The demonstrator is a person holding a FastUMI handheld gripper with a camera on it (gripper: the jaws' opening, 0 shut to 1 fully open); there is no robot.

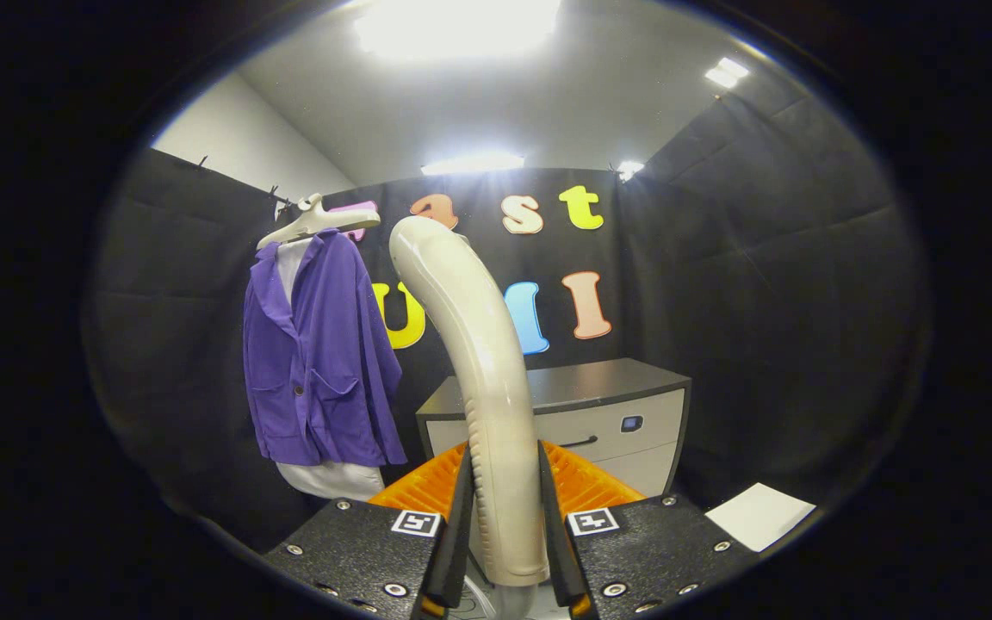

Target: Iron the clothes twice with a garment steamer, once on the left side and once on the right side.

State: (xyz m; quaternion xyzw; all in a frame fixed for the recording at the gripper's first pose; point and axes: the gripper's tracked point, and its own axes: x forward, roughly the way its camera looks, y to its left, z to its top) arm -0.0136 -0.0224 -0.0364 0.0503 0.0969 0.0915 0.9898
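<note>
In the gripper view, the hand-held gripper point(505, 508) sits at the bottom centre of the frame, both fingers pressed against the sides of the garment steamer point(479, 370), grasping its pale handle. The steamer rises from between the fingers and curves up and leftward to a rounded end in the upper middle of the frame; its working face is turned away and cannot be made out, and its lower end is cut off below the fingers, where a bit of hose or cord seems to begin. At the left of the frame, well apart from the steamer, a purple jacket point(319, 353) hangs on a pale hanger point(311, 220) over a white garment point(332, 478), of which only the collar and lower hem show. What carries the hanger is hard to tell against the dark wall. Behind the steamer, right of centre, stands a grey cabinet point(599, 405) with a dark top, its left part hidden by the steamer. A white sheet point(759, 515) lies at the lower right, partly cut off.
</note>
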